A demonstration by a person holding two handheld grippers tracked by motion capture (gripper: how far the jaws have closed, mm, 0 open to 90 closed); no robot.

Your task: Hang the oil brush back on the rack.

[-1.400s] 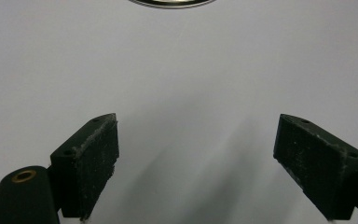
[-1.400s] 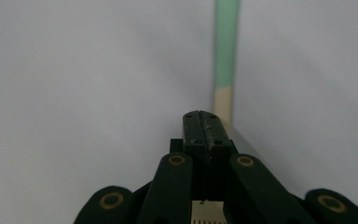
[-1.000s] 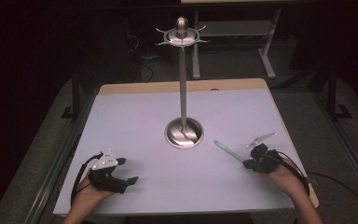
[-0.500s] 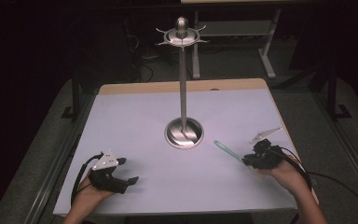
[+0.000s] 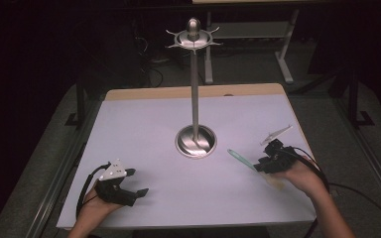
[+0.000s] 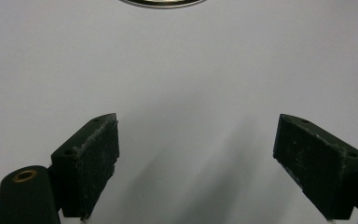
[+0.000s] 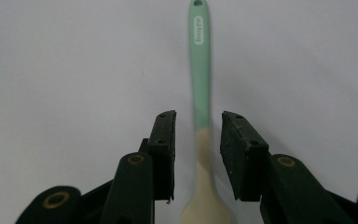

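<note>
Right gripper point(image 7: 198, 154) has its 2 jaws straddling the spatula point(image 7: 200, 84) at frame centre, not quite clamped; left gripper point(image 6: 193, 168) gapes wide, empty. Closing off-centre could skid that thin handle away.

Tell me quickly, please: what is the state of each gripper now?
Left gripper: open, jaws wide apart, nothing between them.
Right gripper: jaws astride the spatula, narrow gaps on both sides; not clamped on it.
</note>
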